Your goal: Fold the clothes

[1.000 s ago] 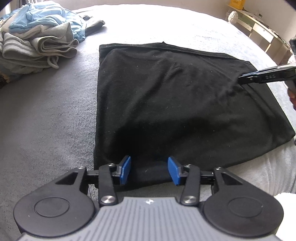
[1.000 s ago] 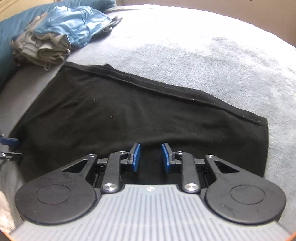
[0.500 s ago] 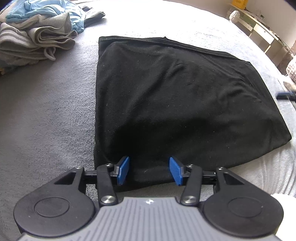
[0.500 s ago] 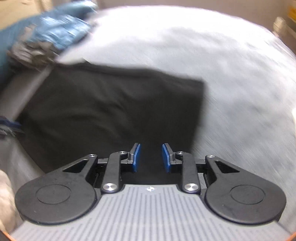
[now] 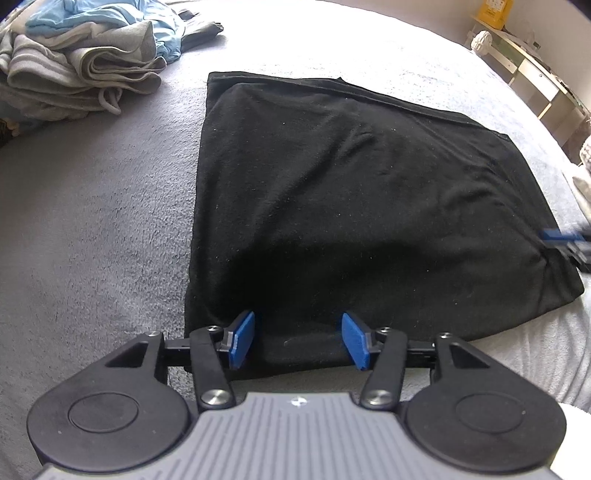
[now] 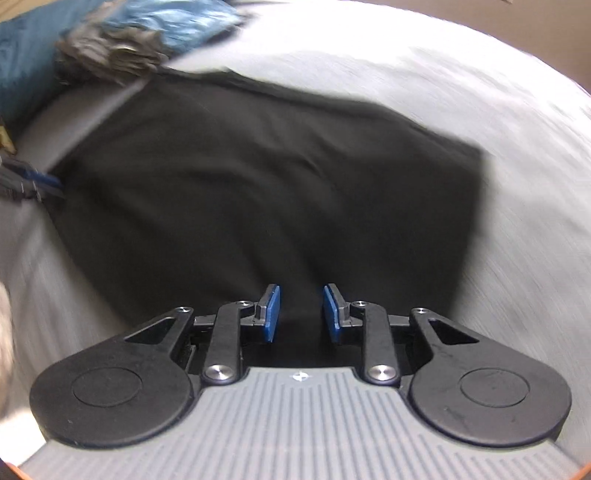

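A black garment [image 5: 354,206] lies folded flat on the grey bed; it also shows in the right wrist view [image 6: 266,192], blurred. My left gripper [image 5: 298,340] is open, its blue pads astride the garment's near edge, holding nothing. My right gripper [image 6: 301,314] is open over the garment's other side, empty. The right gripper's tip [image 5: 565,240] shows at the garment's right edge in the left wrist view. The left gripper's tip [image 6: 33,181] shows at the left in the right wrist view.
A pile of grey and blue clothes [image 5: 81,62] lies at the far left of the bed, also in the right wrist view [image 6: 140,33]. The grey blanket [image 5: 92,221] surrounds the garment. A shelf [image 5: 532,70] stands at the far right.
The right gripper left the garment's right side, swung out and came back low at its right edge. The left gripper stayed at the near edge, open.
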